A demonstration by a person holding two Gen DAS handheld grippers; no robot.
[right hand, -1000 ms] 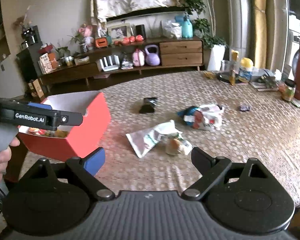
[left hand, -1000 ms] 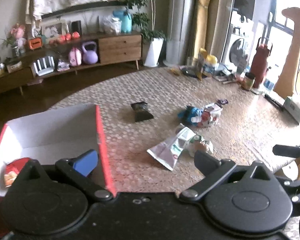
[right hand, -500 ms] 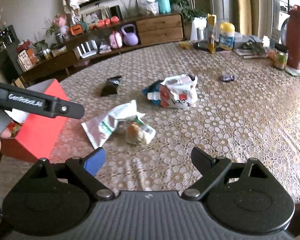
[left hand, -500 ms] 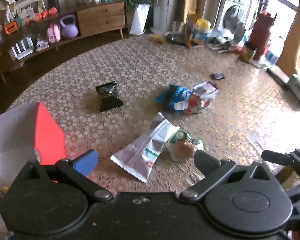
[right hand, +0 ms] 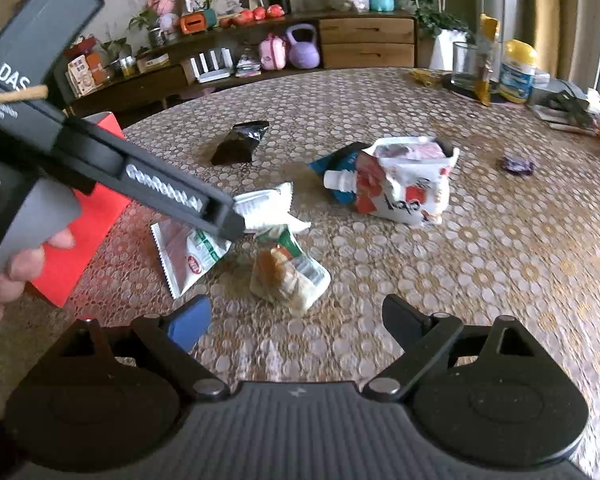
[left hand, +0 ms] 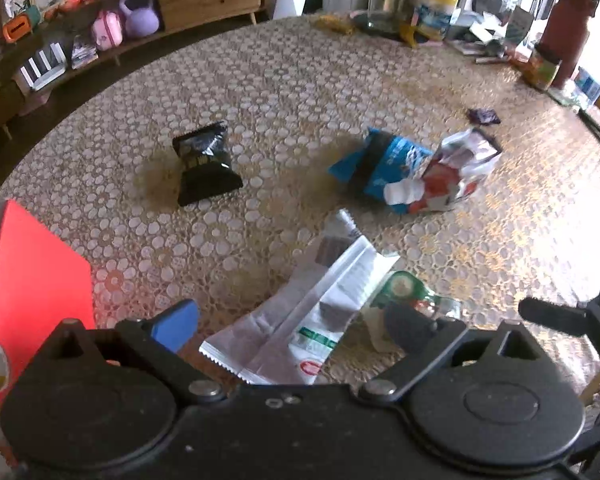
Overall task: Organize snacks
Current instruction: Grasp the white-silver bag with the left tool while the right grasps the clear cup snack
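1. Black-and-blue fingers of the left gripper (left hand: 290,322) stand wide and empty above the white wrapper (left hand: 300,320); the right gripper (right hand: 296,320) gapes empty too, over the small clear snack pack (right hand: 290,280).
2. Both have dropped closer than a second ago, so pickups look near.
3. Red box (left hand: 36,284) waits at left on the desk (left hand: 300,80).
4. Readable: "GenRobot.AI" and "DAS" on the left gripper.
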